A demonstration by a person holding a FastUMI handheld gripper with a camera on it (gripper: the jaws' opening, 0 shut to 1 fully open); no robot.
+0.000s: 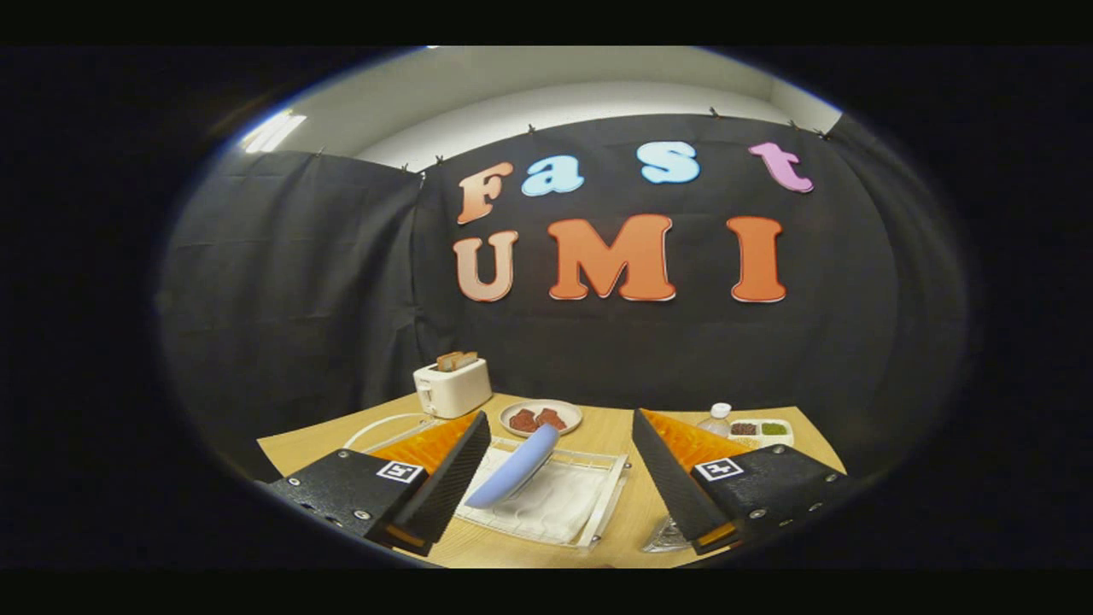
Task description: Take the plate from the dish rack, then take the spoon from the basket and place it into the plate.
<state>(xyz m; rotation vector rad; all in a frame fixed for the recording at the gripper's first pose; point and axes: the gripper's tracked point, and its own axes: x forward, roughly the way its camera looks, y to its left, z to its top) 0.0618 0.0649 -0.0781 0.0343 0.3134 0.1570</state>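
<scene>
A light blue plate (pixel 515 468) stands tilted on edge in a white wire dish rack (pixel 589 504) lined with a white cloth. It sits between my fingers, closer to the left one. My gripper (pixel 559 478) is open wide, hovering above the near end of the rack, with nothing held. Past the left finger curves a white wire rim (pixel 380 427); I cannot tell whether it is the basket, and no spoon is visible.
A white toaster (pixel 452 386) with bread slices stands at the back left of the wooden table (pixel 615 436). A small plate with reddish food (pixel 540 417) lies behind the rack. A clear bottle (pixel 716 419) and a white divided tray (pixel 762 430) sit back right.
</scene>
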